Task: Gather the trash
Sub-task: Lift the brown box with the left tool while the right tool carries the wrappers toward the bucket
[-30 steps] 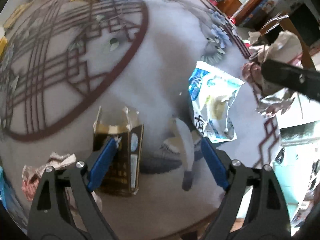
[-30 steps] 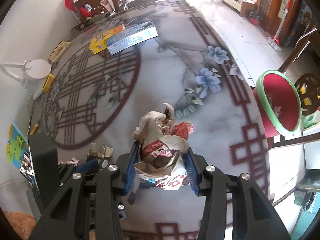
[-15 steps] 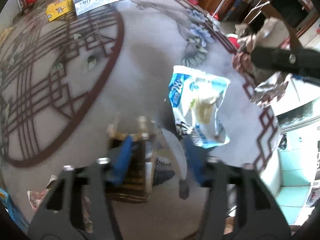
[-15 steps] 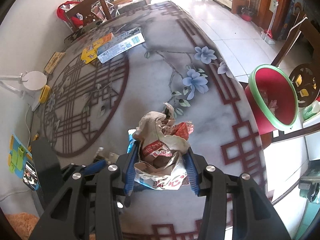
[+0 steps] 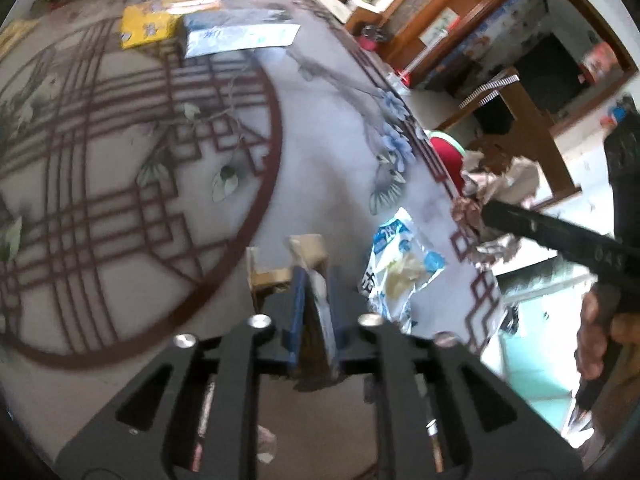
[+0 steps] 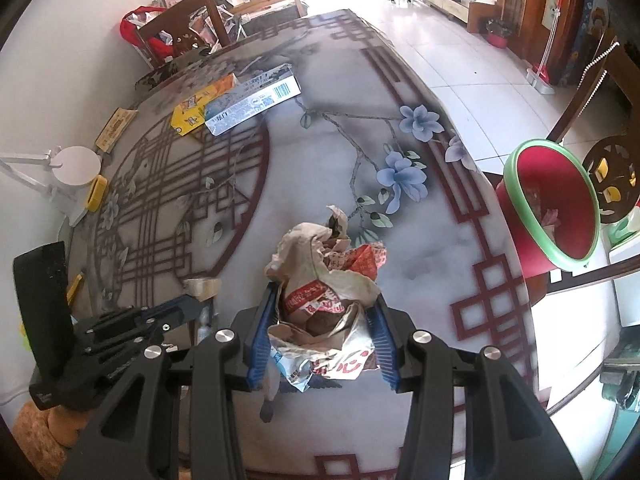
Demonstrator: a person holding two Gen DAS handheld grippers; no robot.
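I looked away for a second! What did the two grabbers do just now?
The left gripper was wide open around the small carton; now its jaws are closing on it, squashing it flat, and it looks lifted a little. The blue snack bag still lies on the table. The right gripper kept still, still clamping its wad of wrappers.

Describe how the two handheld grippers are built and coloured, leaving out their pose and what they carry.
The left gripper and right gripper look alike: matte black slotted linkage arms, round silver pivot bolts and two flat blue finger pads. The right one's side carries faint stamped digits. No cables or sleeves are visible.
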